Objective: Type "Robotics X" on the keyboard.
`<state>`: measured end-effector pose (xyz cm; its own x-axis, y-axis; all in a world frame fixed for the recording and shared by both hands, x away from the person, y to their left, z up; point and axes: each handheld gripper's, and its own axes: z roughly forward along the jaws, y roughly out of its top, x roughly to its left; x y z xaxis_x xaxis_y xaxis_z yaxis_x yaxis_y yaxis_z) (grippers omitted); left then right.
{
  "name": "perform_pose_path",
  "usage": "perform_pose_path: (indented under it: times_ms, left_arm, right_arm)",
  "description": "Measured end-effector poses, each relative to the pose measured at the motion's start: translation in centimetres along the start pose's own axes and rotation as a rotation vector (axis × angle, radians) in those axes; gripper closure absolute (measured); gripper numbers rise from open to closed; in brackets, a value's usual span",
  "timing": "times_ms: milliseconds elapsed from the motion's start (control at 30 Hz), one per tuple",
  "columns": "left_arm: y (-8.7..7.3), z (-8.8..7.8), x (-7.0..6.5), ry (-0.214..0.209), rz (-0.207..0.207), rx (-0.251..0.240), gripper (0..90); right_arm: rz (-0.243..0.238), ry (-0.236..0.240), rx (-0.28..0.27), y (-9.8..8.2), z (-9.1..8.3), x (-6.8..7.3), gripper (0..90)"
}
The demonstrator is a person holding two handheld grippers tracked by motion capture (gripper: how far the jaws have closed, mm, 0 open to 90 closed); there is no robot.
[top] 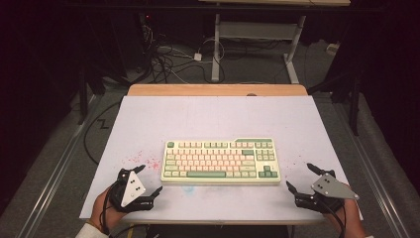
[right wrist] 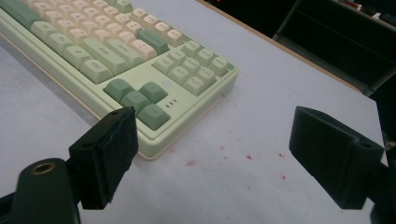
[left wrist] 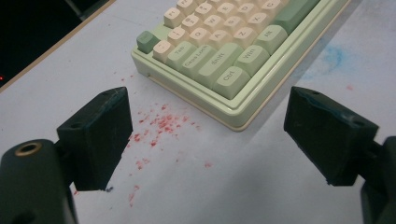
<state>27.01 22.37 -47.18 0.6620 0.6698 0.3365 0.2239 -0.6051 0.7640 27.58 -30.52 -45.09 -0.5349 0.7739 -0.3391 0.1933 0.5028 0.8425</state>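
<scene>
Keyboard work was what lay ahead, and my left gripper [top: 147, 180] rested near the front left of the table with its jaws spread wide and nothing between them. My right gripper [top: 300, 177] sat near the front right, equally wide apart and equally empty.

Between them, a little farther from me, lay the pale green rectangular mechanical keyboard with cream and sage keycaps [top: 221, 159], flat on the white tabletop [top: 213, 114] and square to its front edge. In the left gripper view its front left corner [left wrist: 236, 122] sat just ahead of the jaws, apart from both; in the right gripper view the front right corner, by the darker green arrow keys [right wrist: 136, 99], came close to one jaw without touching.

I judged it rigid and fairly heavy, with a smooth plastic case that could slip under the pads. The keycaps looked liable to pop off, so I reckoned the short ends of the case were the places to take hold, one gripper on each.

Red specks [left wrist: 161, 123] and a faint blue smear [left wrist: 334, 55] marked the tabletop. No containers stood on it.
</scene>
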Motion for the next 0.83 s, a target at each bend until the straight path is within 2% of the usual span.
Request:
perform_pose_path:
  times_ms: [833]
  left_arm:
    - [0.37,0.72,0.11,-0.01,-0.001,0.009,14.8]
  right_arm:
    - [0.003,-0.01,-0.003,-0.2,-0.06,-0.31,15.9]
